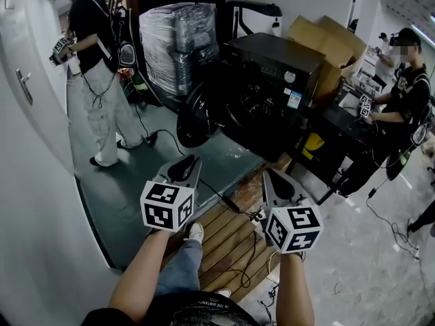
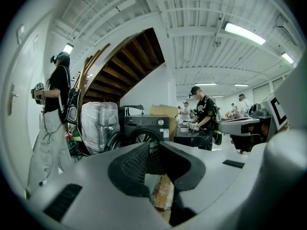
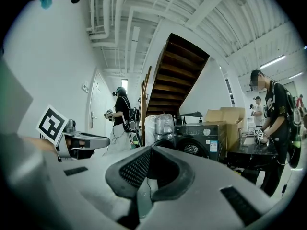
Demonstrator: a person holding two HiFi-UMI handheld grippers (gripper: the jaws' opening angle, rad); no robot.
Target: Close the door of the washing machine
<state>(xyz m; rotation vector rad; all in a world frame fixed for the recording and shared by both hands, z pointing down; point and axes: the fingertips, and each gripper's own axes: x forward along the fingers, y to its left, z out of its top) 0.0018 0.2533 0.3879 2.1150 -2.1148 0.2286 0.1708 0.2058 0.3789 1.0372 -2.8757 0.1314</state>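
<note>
A black front-loading washing machine [image 1: 275, 90] stands ahead of me on the floor, and its round door [image 1: 196, 119] hangs swung out to the left. Both grippers are held up well short of it, with floor between. My left gripper [image 1: 185, 167] has a narrow gap between its tips and nothing in it. In the left gripper view the left gripper [image 2: 153, 145] points at the washing machine [image 2: 146, 124]. My right gripper [image 1: 274, 180] is shut and empty. In the right gripper view the right gripper [image 3: 147, 150] faces the washing machine [image 3: 204, 133], with the door [image 3: 168, 142] just above its tips.
A person [image 1: 95, 66] stands at the left by a white door [image 1: 27, 107]. Another person [image 1: 401, 94] works at a dark table [image 1: 340, 131] right of the machine. A wrapped pallet load [image 1: 173, 43] and cardboard boxes [image 1: 326, 39] sit behind. A wooden pallet [image 1: 228, 233] with cables lies underfoot.
</note>
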